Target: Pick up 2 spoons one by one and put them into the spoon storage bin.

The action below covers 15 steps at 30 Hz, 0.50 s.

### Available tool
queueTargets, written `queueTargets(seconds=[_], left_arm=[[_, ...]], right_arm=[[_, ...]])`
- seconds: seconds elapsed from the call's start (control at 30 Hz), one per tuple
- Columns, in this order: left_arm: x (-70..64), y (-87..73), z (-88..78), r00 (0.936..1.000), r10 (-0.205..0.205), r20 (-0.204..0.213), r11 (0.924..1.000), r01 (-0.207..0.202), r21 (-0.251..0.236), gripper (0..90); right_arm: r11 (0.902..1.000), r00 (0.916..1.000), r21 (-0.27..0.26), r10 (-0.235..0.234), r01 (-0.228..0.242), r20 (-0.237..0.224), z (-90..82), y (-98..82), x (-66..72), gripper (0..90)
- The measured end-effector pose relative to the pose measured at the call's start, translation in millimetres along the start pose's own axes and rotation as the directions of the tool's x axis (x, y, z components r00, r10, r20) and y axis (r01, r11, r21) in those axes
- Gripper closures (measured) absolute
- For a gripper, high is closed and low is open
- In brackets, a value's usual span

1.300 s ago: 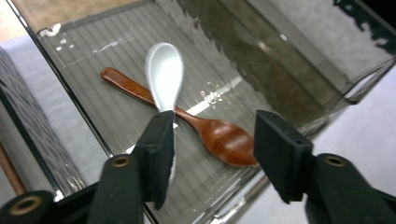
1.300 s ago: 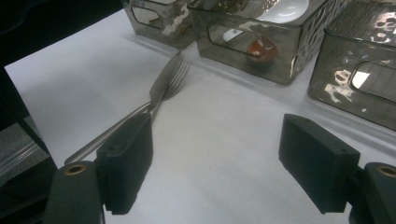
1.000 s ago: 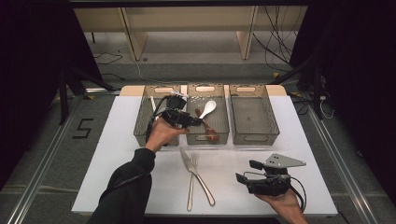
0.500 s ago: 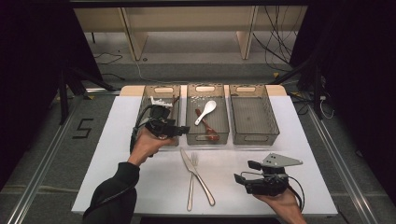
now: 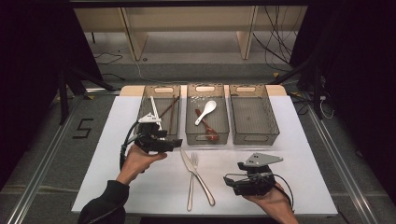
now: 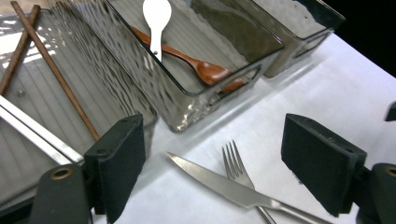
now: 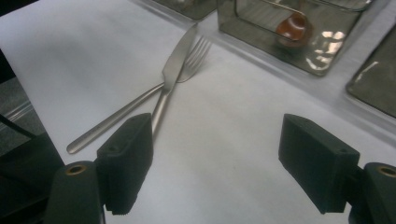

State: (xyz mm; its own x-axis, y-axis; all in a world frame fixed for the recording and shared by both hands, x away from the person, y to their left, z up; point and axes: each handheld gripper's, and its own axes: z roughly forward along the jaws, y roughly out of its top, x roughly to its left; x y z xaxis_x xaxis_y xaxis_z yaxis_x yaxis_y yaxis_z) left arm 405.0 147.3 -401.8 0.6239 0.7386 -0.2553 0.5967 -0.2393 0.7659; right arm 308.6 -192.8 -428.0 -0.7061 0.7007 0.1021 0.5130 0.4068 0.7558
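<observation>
A white-covered table (image 5: pixel 299 154) stands in a dark studio, with pale shelving and loose cables on the floor behind it. Along its far edge sit three smoky translucent plastic trays side by side. The left tray (image 5: pixel 145 100) holds brown wooden chopsticks (image 5: pixel 169 108) and a pale pair beside them; the middle tray (image 5: pixel 222 116) holds a white ceramic soup spoon (image 5: pixel 206 112) lying over a brown wooden spoon (image 5: pixel 208 128); the right tray (image 5: pixel 271 116) holds nothing. The grouping suggests sorting by type, so the right tray is probably meant for the steel cutlery.

That cutlery lies on the cloth just in front of the middle tray: a stainless steel table knife (image 5: pixel 198 171) and a stainless steel fork (image 5: pixel 192 183), handles crossed, tips toward the trays.

The left gripper (image 5: pixel 175 144) hovers at the near corner of the left tray, aimed across toward the knife tip; its jaws have just been opening and stand released, nothing between them, the knife and fork lying on the cloth below the gap in its own view. The right gripper (image 5: pixel 228 180) rests low near the table's front edge, jaws likewise spread and bare, pointing at the crossed handles. Either could take the cutlery next, though the crossing means that lifting the under piece may drag the other along.
</observation>
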Motion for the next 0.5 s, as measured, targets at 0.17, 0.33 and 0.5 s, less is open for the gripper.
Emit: queueTargets(seconds=[0.17, 0.33, 0.5], left_arm=[[-2.8, -17.5, -7.6, 0.9999, -0.008, 0.011, 0.9993, 0.008, -0.035, 21.1], [-3.7, -35.2, -13.4, 0.9998, -0.014, 0.012, 0.9982, 0.015, -0.058, 20.6], [1.0, -49.8, -17.7, 0.9992, -0.04, 0.001, 0.9955, 0.04, -0.086, 20.5]], right_arm=[[0.9996, 0.9996, 0.019, -0.021, 0.022, -0.019, 8.8, 4.6, 8.6, 29.6], [0.9986, 0.9979, 0.024, -0.047, 0.048, -0.045, 15.8, 6.1, 15.9, 35.4], [0.9976, 0.995, 0.024, -0.063, 0.065, -0.077, 21.0, 5.1, 20.8, 46.3]])
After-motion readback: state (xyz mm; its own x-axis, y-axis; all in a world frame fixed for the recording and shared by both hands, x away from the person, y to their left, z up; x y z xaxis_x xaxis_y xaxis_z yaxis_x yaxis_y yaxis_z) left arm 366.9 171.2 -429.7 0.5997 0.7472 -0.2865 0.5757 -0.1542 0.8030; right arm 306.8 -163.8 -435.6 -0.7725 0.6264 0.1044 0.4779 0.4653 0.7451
